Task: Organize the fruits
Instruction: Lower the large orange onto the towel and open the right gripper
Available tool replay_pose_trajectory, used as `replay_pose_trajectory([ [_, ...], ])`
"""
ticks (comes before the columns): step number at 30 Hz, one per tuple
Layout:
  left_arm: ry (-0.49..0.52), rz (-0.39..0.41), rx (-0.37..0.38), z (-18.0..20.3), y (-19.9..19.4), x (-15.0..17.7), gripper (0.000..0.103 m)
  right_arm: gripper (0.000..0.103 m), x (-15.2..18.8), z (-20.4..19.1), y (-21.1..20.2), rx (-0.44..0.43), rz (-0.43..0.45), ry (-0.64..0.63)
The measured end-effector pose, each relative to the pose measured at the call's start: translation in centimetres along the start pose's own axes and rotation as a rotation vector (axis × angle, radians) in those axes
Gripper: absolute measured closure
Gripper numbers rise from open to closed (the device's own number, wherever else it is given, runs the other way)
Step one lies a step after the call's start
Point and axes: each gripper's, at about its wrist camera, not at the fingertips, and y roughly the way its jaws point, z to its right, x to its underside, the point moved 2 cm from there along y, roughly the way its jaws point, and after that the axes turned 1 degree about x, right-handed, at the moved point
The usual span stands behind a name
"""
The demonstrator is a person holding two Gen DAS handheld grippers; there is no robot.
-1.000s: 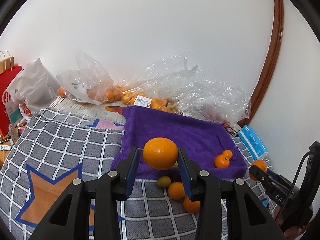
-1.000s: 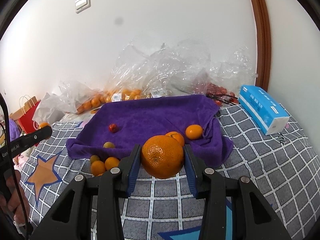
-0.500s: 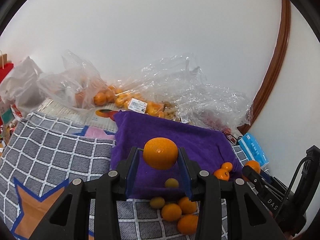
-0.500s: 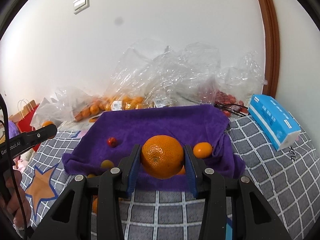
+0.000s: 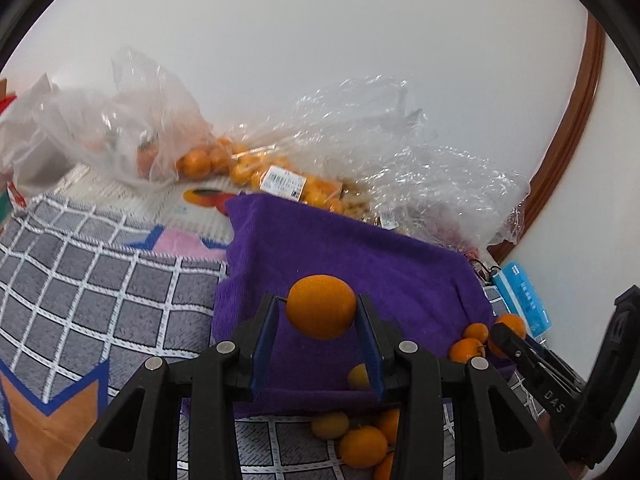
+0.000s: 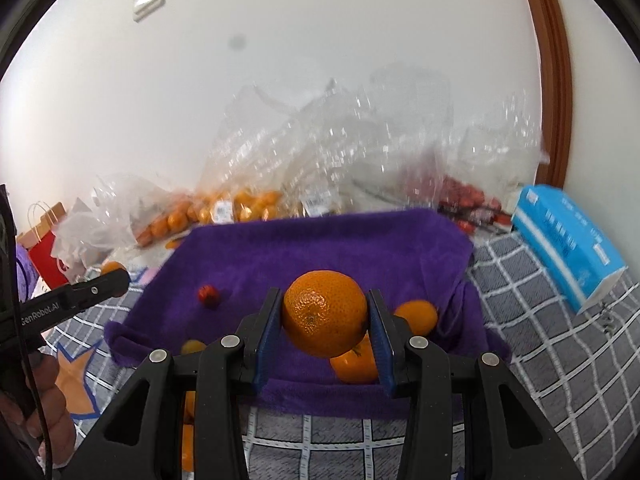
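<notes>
Purple towel (image 5: 352, 256) spread over grey checked blanket (image 5: 100, 288). At left, left gripper (image 5: 320, 332) clamped on smooth tangerine (image 5: 321, 306), held above towel. At right, right gripper (image 6: 325, 334) clamped on large pebbled orange (image 6: 325, 313), above towel's near edge.

plastic bags (image 6: 360, 152) blurred, paper bag (image 5: 6, 96) cut off

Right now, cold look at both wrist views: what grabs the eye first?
Each gripper is shut on an orange: the left gripper on a smooth one, the right gripper on a larger, dimpled one. Both hang over the near part of a purple towel with loose fruit on it. Behind, crinkled clear bags of oranges pile against the wall.
</notes>
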Motion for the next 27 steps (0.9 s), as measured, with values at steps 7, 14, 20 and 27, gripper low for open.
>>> replay_pose_trajectory([
  [7,-0.005,-0.029,-0.003,-0.3,1.1,0.8,0.066,0.061,0.4,1.2,0.7,0.048,-0.009,0.004],
  [14,0.009,-0.07,0.007,0.2,2.0,1.7,0.066,0.061,1.0,1.5,1.5,0.062,-0.032,-0.013],
  [20,0.046,-0.079,-0.012,0.9,2.5,2.2,0.066,0.061,1.3,1.1,1.5,0.059,-0.025,-0.038],
  [27,0.027,-0.112,-0.025,0.5,3.4,2.4,0.066,0.061,1.6,0.5,1.6,0.066,-0.027,-0.072],
])
